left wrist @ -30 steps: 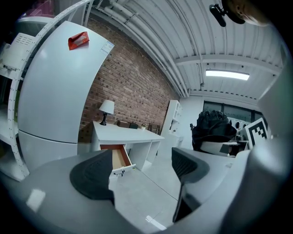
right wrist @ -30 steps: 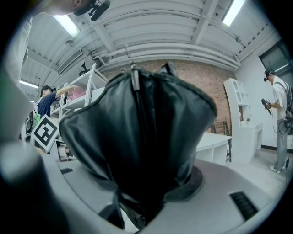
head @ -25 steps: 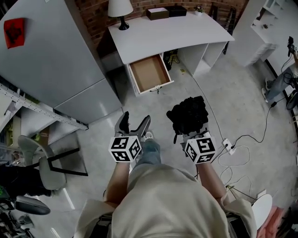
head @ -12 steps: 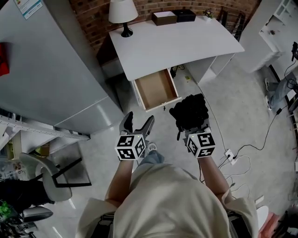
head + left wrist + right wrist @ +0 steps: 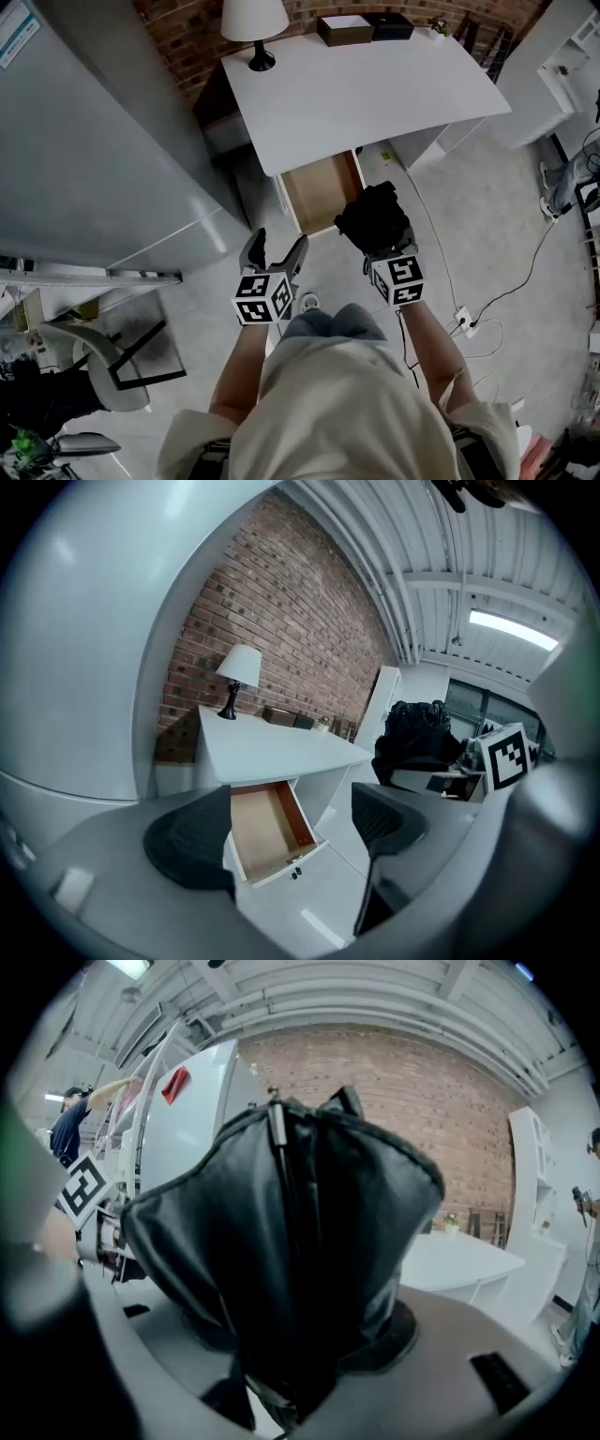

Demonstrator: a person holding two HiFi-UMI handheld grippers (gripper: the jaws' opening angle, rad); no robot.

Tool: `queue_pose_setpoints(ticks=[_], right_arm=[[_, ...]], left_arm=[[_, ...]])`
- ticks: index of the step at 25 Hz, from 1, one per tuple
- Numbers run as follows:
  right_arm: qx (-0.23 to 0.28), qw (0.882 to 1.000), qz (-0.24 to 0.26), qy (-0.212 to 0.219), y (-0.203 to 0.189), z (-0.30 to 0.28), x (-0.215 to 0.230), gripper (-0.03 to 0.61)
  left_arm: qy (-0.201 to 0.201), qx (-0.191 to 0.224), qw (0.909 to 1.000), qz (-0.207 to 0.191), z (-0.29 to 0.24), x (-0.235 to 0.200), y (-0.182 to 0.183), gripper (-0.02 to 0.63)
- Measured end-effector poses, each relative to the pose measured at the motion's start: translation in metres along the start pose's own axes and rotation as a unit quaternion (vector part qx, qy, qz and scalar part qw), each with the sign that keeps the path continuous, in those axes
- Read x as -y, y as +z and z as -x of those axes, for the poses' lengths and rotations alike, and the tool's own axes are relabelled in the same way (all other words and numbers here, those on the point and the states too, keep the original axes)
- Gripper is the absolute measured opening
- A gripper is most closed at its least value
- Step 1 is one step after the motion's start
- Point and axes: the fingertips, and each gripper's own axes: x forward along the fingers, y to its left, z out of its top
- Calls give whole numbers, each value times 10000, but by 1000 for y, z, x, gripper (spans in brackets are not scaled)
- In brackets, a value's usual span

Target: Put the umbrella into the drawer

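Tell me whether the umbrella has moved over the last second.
Yes. In the head view the umbrella has come closer to the open drawer: before it was well short of it, and now it overlaps the drawer's front right corner.

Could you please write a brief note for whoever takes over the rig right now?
Left gripper: open, empty.
Right gripper: shut on the folded black umbrella, near the front of the drawer.
The drawer stands open under the white desk, seemingly empty.
Done: umbrella grasped, drawer open.
To do: place umbrella in the drawer, release.
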Motion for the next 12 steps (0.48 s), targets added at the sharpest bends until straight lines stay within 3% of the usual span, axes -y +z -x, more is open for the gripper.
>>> queue_pose_setpoints(ticks=[7,12], right_arm=[[-539,9936,769,626,-41,-81,-1,241],[-1074,9763,1552,1063,-84,-137,7,241]], left_arm=[[310,-213,9989,280,-26,-32,-23,390],[584,-349,9967,440,-56,-50,-39,390]])
